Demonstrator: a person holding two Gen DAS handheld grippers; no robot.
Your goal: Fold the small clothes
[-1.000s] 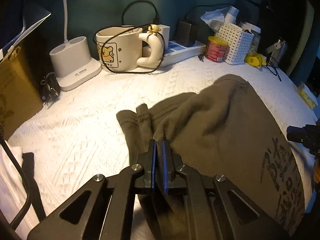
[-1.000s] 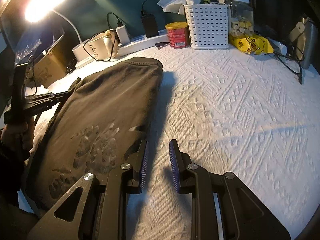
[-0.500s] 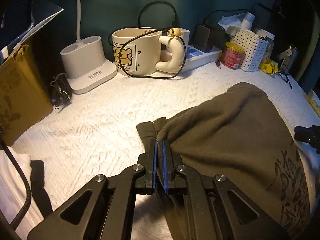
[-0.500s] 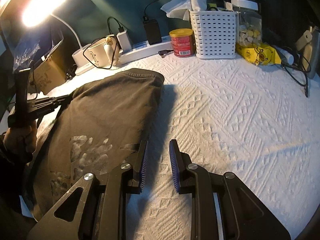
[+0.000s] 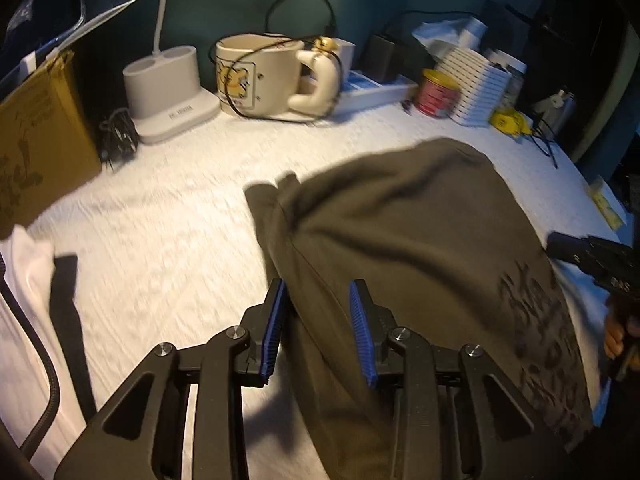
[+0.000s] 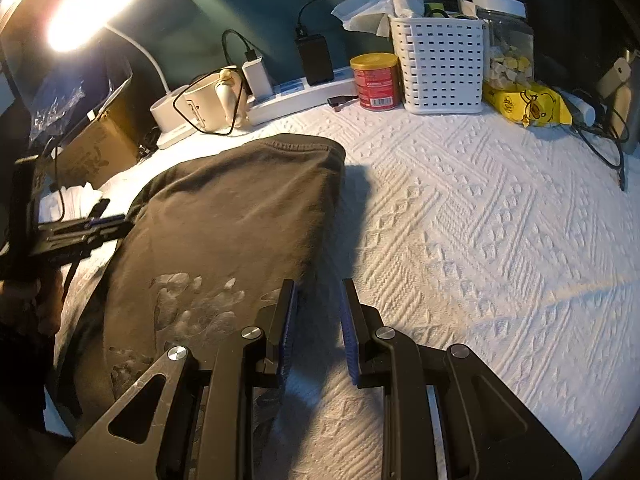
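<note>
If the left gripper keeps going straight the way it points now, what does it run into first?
Most likely the dark olive garment: the left gripper has its jaws open around the garment's near left edge, so the fabric lies directly ahead. Far beyond stands the cream mug, though depth is hard to judge.

folded olive printed garment (image 6: 236,216) lies flat on cloth.

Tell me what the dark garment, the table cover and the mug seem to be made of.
The garment looks like soft matte knit cotton, olive-brown: limp folds and a cracked, faded print. The table cover seems white woven or quilted cloth with raised geometric relief. The mug is probably glazed ceramic: cream, smooth, thick-walled, slightly shiny.
</note>
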